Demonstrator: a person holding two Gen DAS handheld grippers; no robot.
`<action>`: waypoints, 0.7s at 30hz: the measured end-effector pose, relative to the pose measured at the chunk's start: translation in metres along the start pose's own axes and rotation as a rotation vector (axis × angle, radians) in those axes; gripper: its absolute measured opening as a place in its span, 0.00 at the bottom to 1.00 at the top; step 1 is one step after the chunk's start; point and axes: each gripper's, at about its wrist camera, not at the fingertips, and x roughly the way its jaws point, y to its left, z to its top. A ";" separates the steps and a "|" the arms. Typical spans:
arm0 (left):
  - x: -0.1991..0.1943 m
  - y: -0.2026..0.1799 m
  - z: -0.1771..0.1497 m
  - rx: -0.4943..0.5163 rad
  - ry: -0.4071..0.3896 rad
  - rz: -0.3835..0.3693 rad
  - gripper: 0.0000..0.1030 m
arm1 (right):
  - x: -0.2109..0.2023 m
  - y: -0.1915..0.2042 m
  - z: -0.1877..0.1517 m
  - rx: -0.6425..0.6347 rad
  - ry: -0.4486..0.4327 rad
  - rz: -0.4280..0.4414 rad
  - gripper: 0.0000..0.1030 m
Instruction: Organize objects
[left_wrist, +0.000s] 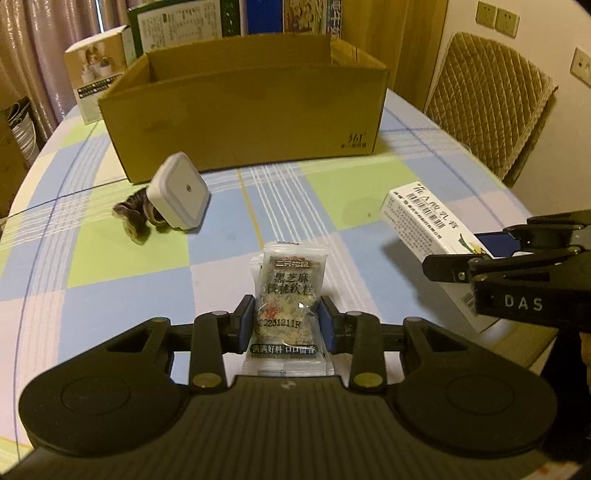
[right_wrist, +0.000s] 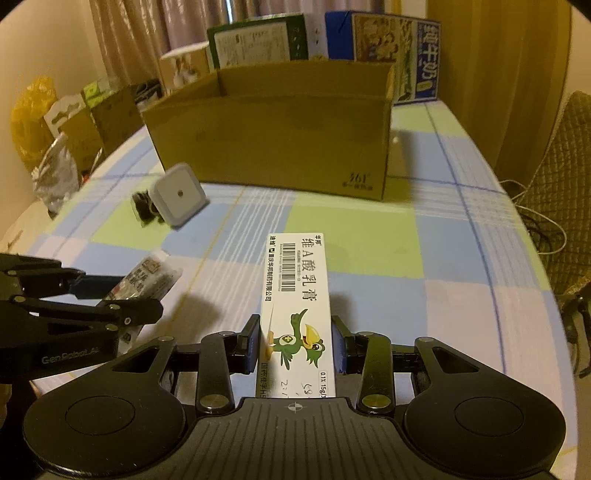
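My left gripper pinches a crinkly clear snack packet; right gripper clamps a flat white cardboard ointment box. Both held above the checked tablecloth, open brown carton ahead.

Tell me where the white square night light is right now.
The white square night light sits tilted on the checked tablecloth, against a dark hair tie, just before the cardboard box at its left front corner in both views.
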 end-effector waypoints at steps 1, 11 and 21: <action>-0.006 0.000 0.001 -0.002 -0.004 0.003 0.30 | -0.005 0.001 0.002 0.002 -0.008 0.000 0.34; -0.047 -0.001 0.008 -0.029 -0.052 0.017 0.30 | -0.044 0.012 0.010 -0.011 -0.064 -0.003 0.34; -0.068 -0.001 0.007 -0.035 -0.078 0.020 0.30 | -0.058 0.023 0.012 -0.032 -0.079 0.010 0.34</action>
